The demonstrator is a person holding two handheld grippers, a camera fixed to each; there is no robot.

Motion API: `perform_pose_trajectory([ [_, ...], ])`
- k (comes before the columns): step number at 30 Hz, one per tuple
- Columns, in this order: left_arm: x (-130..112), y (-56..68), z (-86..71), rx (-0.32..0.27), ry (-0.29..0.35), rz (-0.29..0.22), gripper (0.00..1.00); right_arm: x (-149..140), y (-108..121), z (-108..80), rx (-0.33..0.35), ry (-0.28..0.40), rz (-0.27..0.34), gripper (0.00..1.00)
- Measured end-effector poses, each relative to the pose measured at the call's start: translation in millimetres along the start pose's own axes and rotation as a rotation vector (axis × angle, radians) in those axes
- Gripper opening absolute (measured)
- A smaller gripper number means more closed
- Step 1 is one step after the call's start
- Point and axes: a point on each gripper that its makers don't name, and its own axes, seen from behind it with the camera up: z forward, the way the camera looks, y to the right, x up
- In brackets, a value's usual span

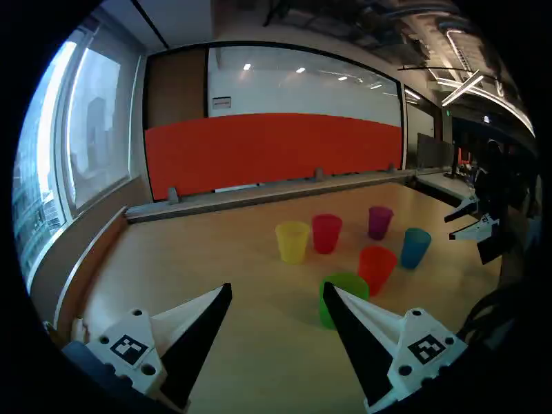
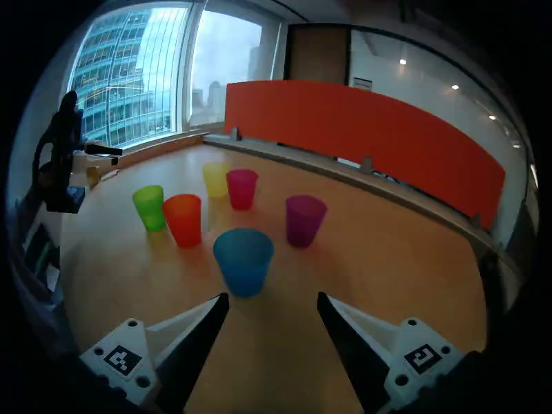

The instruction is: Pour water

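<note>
Pale wooden counter (image 1: 193, 255) under an orange wall panel (image 1: 276, 148), six coloured cups (image 1: 326, 232) clustered right of centre.
Left tool (image 1: 276, 286) spread, empty, green cup (image 1: 345, 283) partly behind the lower-right finger. Right tool (image 2: 272, 295) spread, empty, blue cup (image 2: 243, 261) just above the gap.

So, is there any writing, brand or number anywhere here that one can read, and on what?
No text can be read.
The wall sign above the orange panel: too small to read.
The square markers on the left gripper and right gripper: black-and-white patterns, no words.
The cups, such as the blue cup: no print visible.
</note>
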Motion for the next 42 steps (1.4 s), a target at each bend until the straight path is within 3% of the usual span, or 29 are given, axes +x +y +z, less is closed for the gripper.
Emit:
perform_pose_trajectory([
  [5, 18, -7.5, -3.5, 0.050, 0.075, -0.021, 0.98, 19, 12, -10.0, -0.072, 0.078, 0.035, 0.99],
  [18, 53, -12.2, -10.0, 0.135, 0.229, -0.098, 0.99, 61, 48, -38.5, -0.283, 0.286, 0.091, 0.99],
  [29, 75, -5.3, -13.4, 0.179, 0.306, -0.075, 0.99, 87, 70, -63.2, -0.461, 0.431, 0.106, 0.99],
  [42, 89, -11.5, -12.8, 0.245, 0.378, -0.060, 0.99, 106, 78, -83.5, -0.552, 0.538, 0.148, 0.99],
])
